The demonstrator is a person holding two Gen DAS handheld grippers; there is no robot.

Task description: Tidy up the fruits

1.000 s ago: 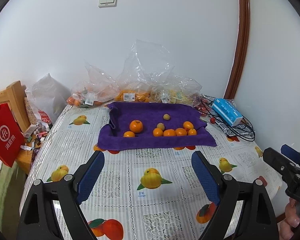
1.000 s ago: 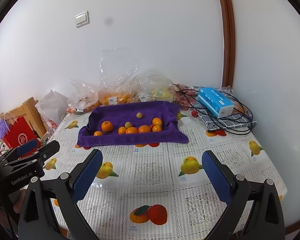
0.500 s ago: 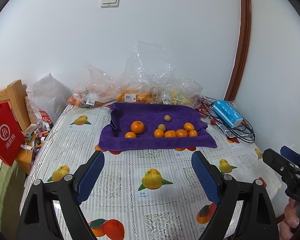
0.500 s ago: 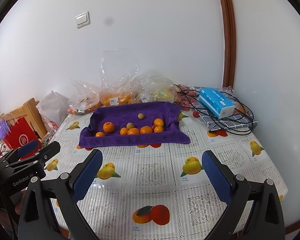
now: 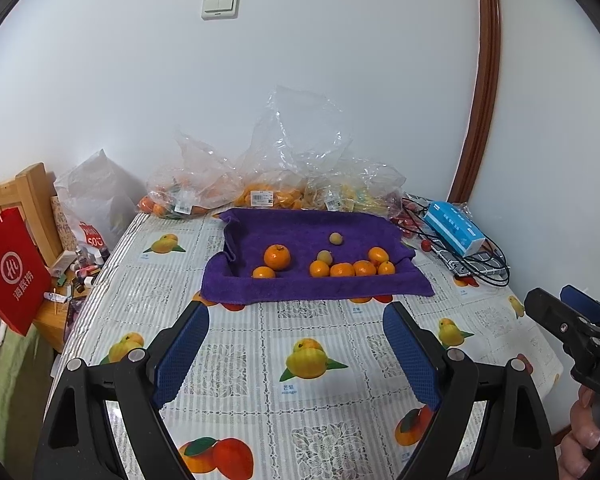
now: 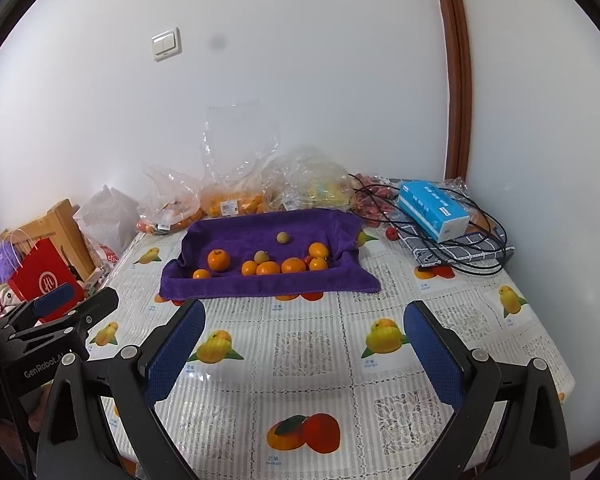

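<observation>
Left wrist view: left gripper (image 5: 296, 350) hangs over the near half of the desk (image 5: 260, 400), released, blue pads wide apart, nothing between them.
Right wrist view: right gripper (image 6: 304, 344) over the same near half, also released and empty.
Other gripper: each shows at the edge of the other's view, right gripper (image 5: 572, 332) at the right with a hand (image 5: 584, 448) under it, left gripper (image 6: 56, 320) at the left.
Open room: the fruit-print cloth between the grippers and the towel (image 5: 312, 256) is bare; a bare strip also runs down the desk's left side.
Desk edges: left edge drops to a red bag (image 5: 12, 272) and a wooden chair (image 5: 32, 200); right edge lies close to the wall; the far edge meets the wall behind the bags.
Towel: purple, mid-desk toward the far side, its left, right and back edges turned up like a shallow tray, front edge lying flat on the cloth.
On the towel: a big orange (image 5: 277, 257) at left with a small one (image 5: 263, 272) just in front of it; a row of small oranges (image 5: 342, 269) at front right, touching one another; two pale round fruits (image 5: 335, 239), one behind the row, one farther back, apart.
Plastic bags (image 5: 260, 184): clear, against the wall behind the towel, holding orange and yellow fruit; exact kinds I cannot tell.
Right far corner: blue box (image 5: 454, 228) on a checked cloth, black cables (image 5: 480, 264) looped around it, small red fruits (image 5: 404, 222) beside.
</observation>
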